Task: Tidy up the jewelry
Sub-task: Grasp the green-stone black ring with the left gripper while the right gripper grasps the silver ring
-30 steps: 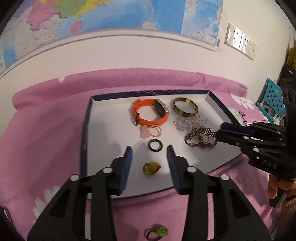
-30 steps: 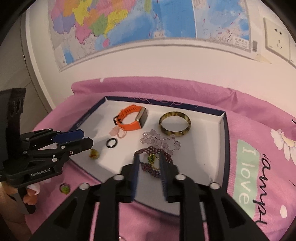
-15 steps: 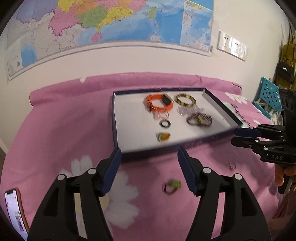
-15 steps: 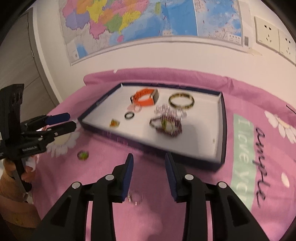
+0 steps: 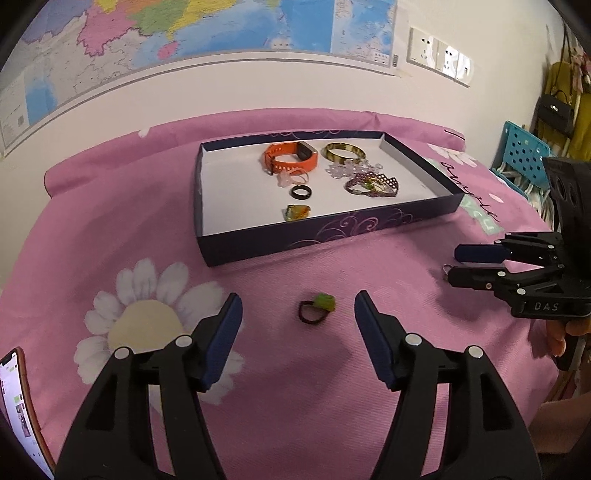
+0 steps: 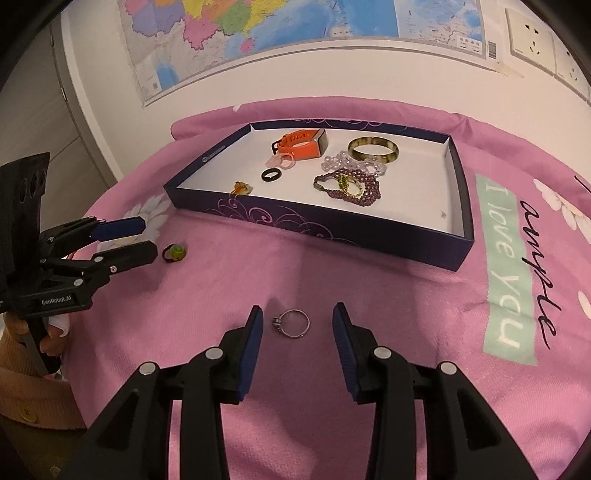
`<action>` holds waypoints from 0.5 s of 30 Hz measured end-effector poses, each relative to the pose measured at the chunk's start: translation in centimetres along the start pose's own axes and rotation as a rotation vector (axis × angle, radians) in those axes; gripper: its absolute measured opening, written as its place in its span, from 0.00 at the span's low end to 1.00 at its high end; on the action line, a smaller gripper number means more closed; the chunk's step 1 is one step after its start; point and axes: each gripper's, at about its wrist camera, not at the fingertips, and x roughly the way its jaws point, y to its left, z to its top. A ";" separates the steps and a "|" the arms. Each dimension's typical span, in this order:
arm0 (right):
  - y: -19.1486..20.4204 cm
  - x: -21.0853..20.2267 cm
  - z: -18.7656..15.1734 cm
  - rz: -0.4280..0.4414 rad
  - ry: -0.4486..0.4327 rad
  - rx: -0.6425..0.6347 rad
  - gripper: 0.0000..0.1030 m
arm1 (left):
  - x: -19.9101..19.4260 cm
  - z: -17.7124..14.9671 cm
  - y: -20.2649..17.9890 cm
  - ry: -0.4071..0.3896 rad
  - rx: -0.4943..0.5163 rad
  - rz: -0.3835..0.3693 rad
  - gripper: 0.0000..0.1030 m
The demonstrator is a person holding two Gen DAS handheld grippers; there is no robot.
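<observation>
A dark blue box [image 5: 332, 236] [image 6: 317, 232] on the pink cloth holds an orange watch [image 5: 291, 157], a bangle [image 5: 345, 150], a beaded bracelet [image 5: 373, 184], a black ring [image 5: 301, 192] and an amber piece [image 5: 295, 212]. A dark ring with a green stone [image 5: 317, 308] [image 6: 174, 253] lies on the cloth in front of the box, just ahead of my open left gripper [image 5: 298, 314] [image 6: 136, 240]. A thin silver ring [image 6: 291, 323] lies between the fingers of my open right gripper [image 6: 297, 326] [image 5: 456, 264]. Both grippers are empty.
A phone [image 5: 20, 410] lies at the cloth's near left edge. A wall with a map [image 6: 295, 29] and sockets [image 5: 439, 59] stands behind the table. A blue crate [image 5: 524, 147] is at the far right.
Both grippers have pulled back from the box towards the near edge and lowered. Their jaws have opened wider. The green-stone ring and the silver ring now lie just ahead of them.
</observation>
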 end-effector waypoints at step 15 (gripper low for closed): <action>1.9 0.6 -0.3 -0.047 0.021 -0.081 0.36 | 1.4 0.1 -1.0 0.051 0.011 -0.010 0.55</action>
